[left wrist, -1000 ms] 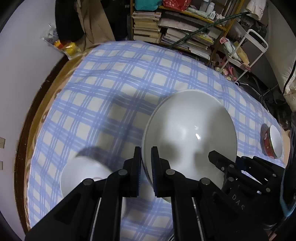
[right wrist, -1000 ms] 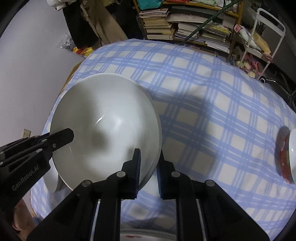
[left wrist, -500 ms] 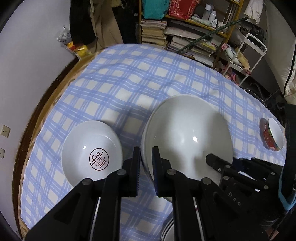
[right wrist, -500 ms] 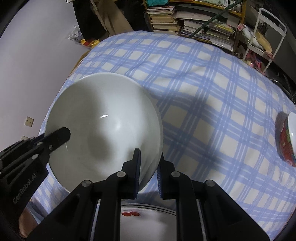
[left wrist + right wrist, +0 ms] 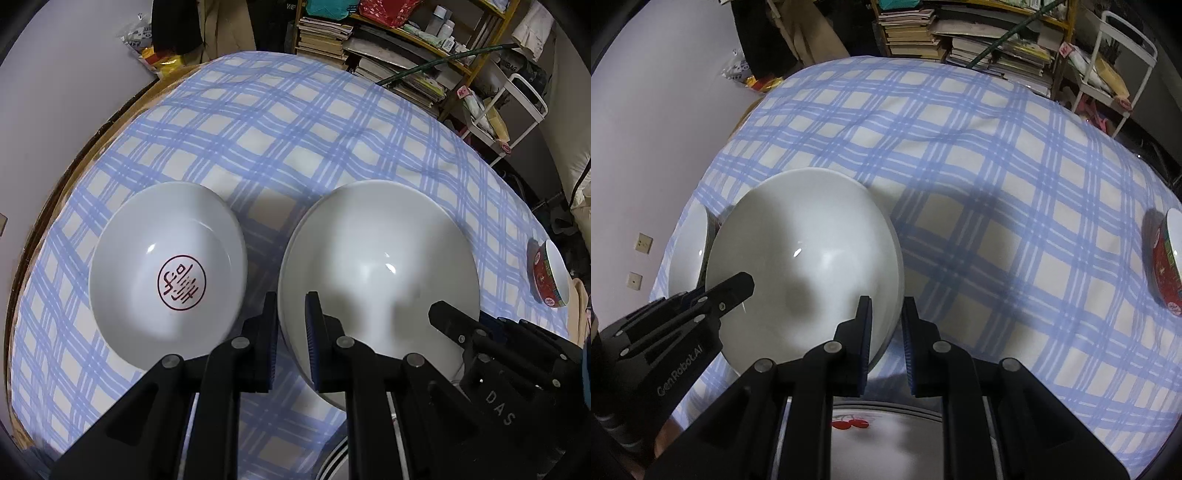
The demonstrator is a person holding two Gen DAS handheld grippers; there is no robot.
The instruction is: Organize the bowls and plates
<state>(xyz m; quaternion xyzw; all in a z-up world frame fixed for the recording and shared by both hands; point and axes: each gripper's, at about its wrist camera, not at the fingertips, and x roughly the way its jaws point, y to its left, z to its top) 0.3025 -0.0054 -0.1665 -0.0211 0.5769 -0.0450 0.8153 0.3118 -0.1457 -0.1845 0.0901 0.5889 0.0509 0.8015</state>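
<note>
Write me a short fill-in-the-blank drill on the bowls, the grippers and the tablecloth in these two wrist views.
1. Both grippers hold the large plain white bowl by its ____.
2. The white bowl with a round emblem has its emblem drawn in ____.
3. The checked tablecloth is white and ____.
4. The small bowl near the table's far right edge is ____ on the outside.

Missing words: rim; red; blue; red

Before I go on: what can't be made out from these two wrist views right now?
- Plate with cherries: right wrist view, mostly covered by the right hand-held gripper and cut off at the bottom edge.
- Bowl with the red seal: right wrist view, only a sliver shows behind the big white bowl.
- Red-patterned bowl: left wrist view, small at the edge; pattern unreadable.
</note>
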